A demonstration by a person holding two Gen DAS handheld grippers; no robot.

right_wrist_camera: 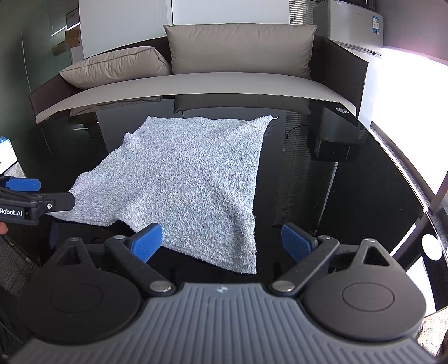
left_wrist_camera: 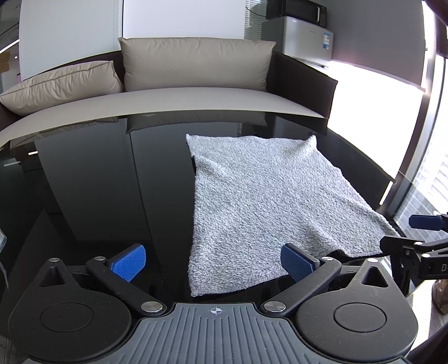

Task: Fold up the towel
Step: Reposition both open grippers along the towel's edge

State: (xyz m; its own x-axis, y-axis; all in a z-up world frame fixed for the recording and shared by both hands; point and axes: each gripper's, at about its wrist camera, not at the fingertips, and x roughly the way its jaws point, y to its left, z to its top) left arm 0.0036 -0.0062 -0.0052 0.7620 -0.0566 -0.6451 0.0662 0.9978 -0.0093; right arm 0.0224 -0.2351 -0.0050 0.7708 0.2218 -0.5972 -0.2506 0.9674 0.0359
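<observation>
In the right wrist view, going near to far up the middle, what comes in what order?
Right tool, open → towel spread flat → bare black table → sofa seat → back cushion.

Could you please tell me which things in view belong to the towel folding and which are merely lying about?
Job:
- grey terry towel, spread on the glossy black table
- left gripper, open
- right gripper, open

Lying about:
- beige sofa cushions
- silver mini fridge
- black microwave
</observation>
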